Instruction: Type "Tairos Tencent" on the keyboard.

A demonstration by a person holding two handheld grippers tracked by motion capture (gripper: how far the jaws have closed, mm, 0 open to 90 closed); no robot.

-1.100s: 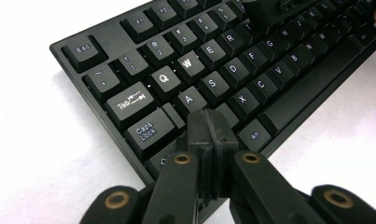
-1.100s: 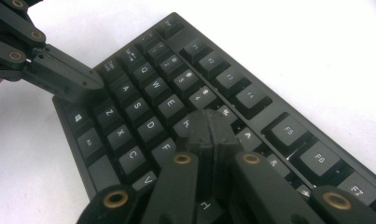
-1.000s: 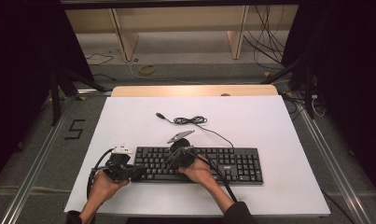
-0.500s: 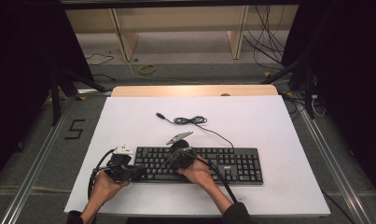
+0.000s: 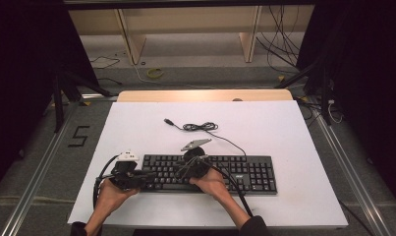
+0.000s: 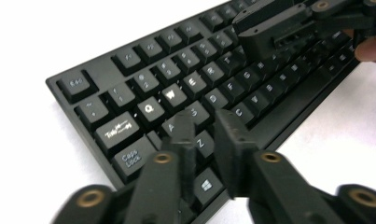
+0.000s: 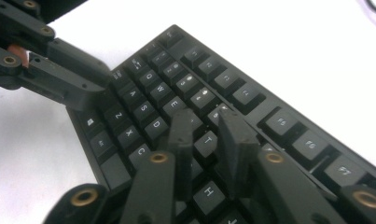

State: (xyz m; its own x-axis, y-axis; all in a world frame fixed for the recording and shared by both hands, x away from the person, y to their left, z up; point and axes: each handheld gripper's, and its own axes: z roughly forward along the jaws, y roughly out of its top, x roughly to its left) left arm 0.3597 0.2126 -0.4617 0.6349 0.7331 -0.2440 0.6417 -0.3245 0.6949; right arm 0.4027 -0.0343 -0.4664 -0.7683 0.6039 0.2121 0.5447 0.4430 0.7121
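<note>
A black keyboard [image 5: 210,173] lies on a white table [image 5: 284,132], low and a little left of centre in the high view, its long side running across the frame. Its cable [image 5: 200,127] curls loosely on the white surface just above it, toward the middle of the frame.

The left gripper [image 5: 145,178] sits at the keyboard's left end, and the right gripper [image 5: 178,172] is over the keys left of the keyboard's middle. In the left gripper view the left gripper [image 6: 206,135] hangs over the A, S and Z keys; its jaws have just been opening and stand a narrow gap apart with nothing between them. In the right gripper view the right gripper [image 7: 206,135] is over the keys near T, its jaws likewise just opened a little and holding nothing.

Beyond the table's far edge, in the upper part of the frame, is a wooden strip [image 5: 205,95], then grey floor with loose wires [image 5: 279,44] and a pale wooden frame [image 5: 185,24]. A "5" [image 5: 78,136] is marked on the floor at the left. The room's sides are dark.
</note>
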